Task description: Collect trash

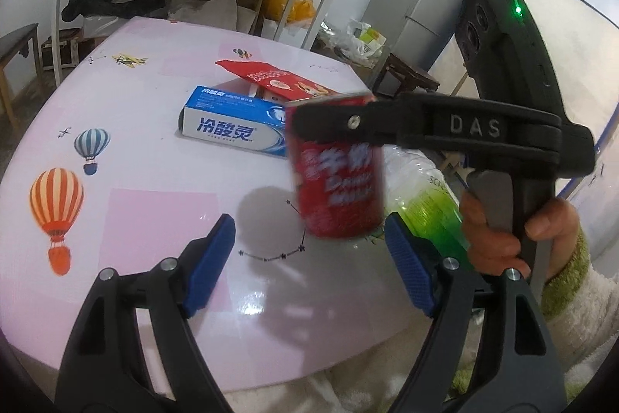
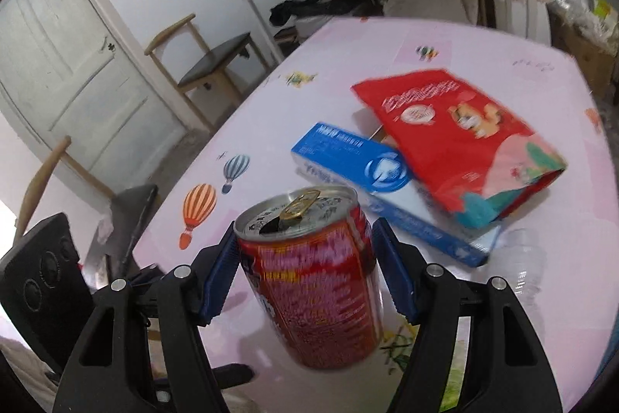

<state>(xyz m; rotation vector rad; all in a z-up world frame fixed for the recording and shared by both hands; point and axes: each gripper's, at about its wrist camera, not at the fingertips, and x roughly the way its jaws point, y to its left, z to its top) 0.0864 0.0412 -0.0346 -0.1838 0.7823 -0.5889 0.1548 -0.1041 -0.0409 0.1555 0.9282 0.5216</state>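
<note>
- Your right gripper [image 2: 305,258] is clamped on the red drink can [image 2: 309,277], blue pads on both its sides; the can hangs clear above the pink tablecloth [image 1: 154,227], its tab lifted and mouth open
- Your left gripper [image 1: 309,258] stands wide with nothing between its pads
- Behind the can lies a blue toothpaste box [image 1: 232,122]; a red snack bag [image 2: 460,142] leans over the box's far end
- A clear plastic bottle with a green label [image 1: 429,204] lies beside the can; the right gripper, can and your hand [image 1: 499,231] hide most of it
- The can's lettering is blurred and unreadable
</note>
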